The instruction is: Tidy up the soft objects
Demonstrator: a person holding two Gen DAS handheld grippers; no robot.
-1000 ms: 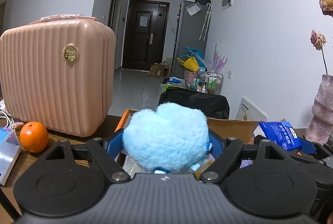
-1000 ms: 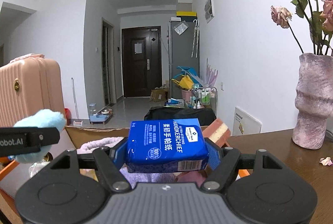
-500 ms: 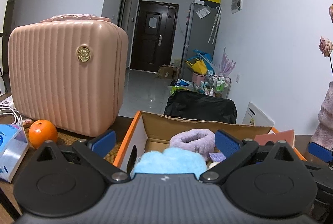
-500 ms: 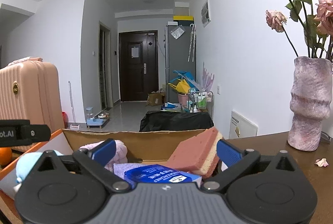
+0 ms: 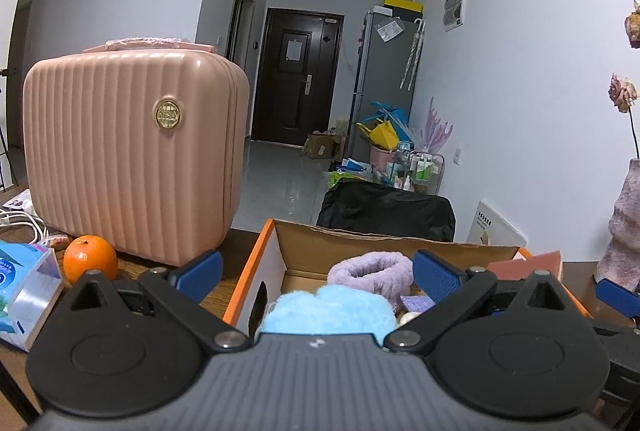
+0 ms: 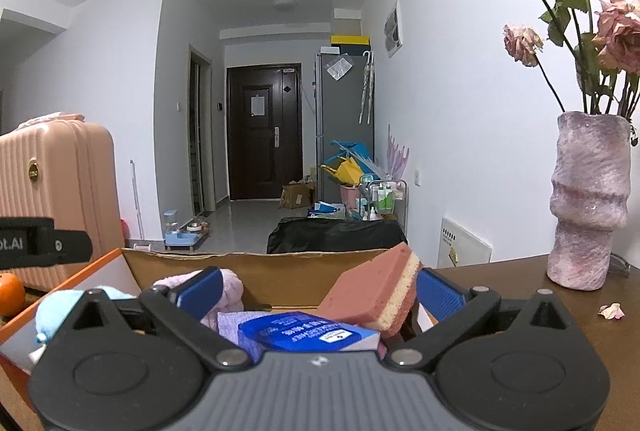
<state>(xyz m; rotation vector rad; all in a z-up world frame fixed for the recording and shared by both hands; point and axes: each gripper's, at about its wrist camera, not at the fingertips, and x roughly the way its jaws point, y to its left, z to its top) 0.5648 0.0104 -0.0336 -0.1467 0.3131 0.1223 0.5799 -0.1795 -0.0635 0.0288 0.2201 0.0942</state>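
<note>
An open cardboard box (image 5: 360, 243) with an orange rim stands on the brown table. In it lie a fluffy light-blue plush (image 5: 328, 313), a lilac fuzzy band (image 5: 372, 271), a pink sponge (image 6: 376, 295), a blue tissue pack (image 6: 308, 331) and a lilac cloth (image 6: 228, 325). My left gripper (image 5: 316, 273) is open and empty above the plush. My right gripper (image 6: 320, 289) is open and empty above the tissue pack. The plush also shows in the right wrist view (image 6: 60, 311).
A pink ribbed case (image 5: 132, 163) stands left of the box, with an orange (image 5: 90, 265) and a tissue packet (image 5: 24, 291) in front. A pink vase (image 6: 588, 203) with dried roses stands at the right. A petal (image 6: 612, 310) lies on the table.
Both grippers opened and let go: the blue plush and the blue tissue pack dropped into the box. Both grippers have drawn back a little.
</note>
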